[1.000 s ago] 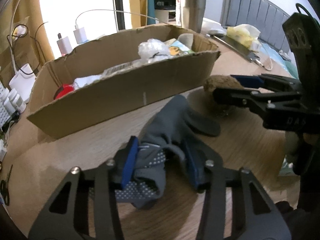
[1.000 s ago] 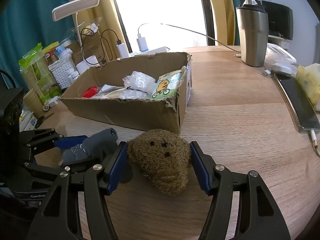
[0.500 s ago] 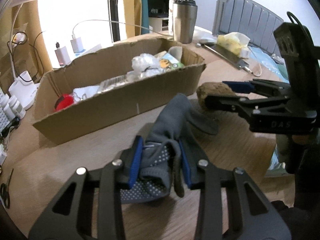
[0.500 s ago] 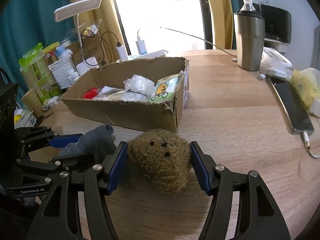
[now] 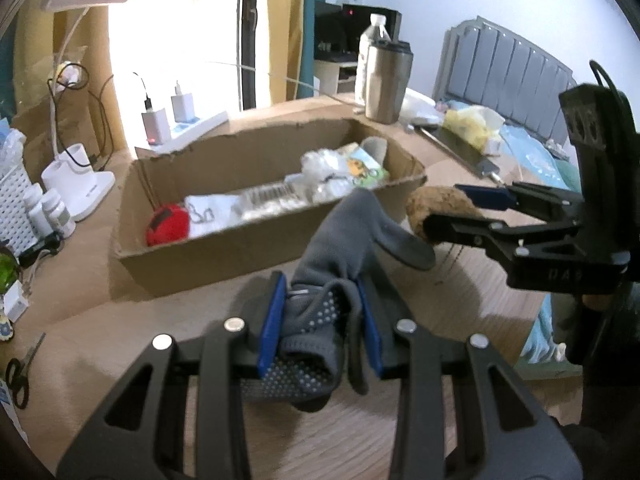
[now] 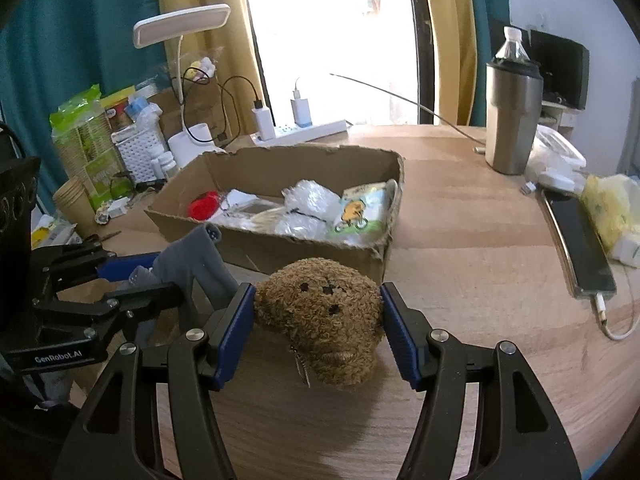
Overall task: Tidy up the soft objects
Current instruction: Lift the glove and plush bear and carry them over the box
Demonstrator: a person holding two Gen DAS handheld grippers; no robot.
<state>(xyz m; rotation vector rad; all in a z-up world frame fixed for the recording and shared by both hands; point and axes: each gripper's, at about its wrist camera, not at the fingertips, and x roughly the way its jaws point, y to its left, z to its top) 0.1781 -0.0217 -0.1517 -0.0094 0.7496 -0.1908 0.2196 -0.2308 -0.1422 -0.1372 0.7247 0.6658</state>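
Note:
My left gripper (image 5: 320,320) is shut on a grey dotted glove (image 5: 340,256) and holds it above the wooden table, in front of the cardboard box (image 5: 224,248). My right gripper (image 6: 318,320) is shut on a brown plush bear head (image 6: 320,312), lifted just above the table near the box's front right corner (image 6: 380,256). In the left wrist view the bear (image 5: 436,204) and right gripper (image 5: 452,212) are at the right. In the right wrist view the glove (image 6: 200,260) and left gripper (image 6: 132,280) are at the left.
The box holds a red soft item (image 5: 166,224), white plastic bags (image 6: 308,204) and a cartoon packet (image 6: 360,208). A steel tumbler (image 6: 514,120), phone with cable (image 6: 580,248), yellow bag (image 6: 612,208), power strip (image 6: 300,130), lamp (image 6: 182,28) and scissors (image 5: 18,376) surround it.
My left gripper has closed on the glove and lifted it off the table toward the box. My right gripper has risen with the bear held in it.

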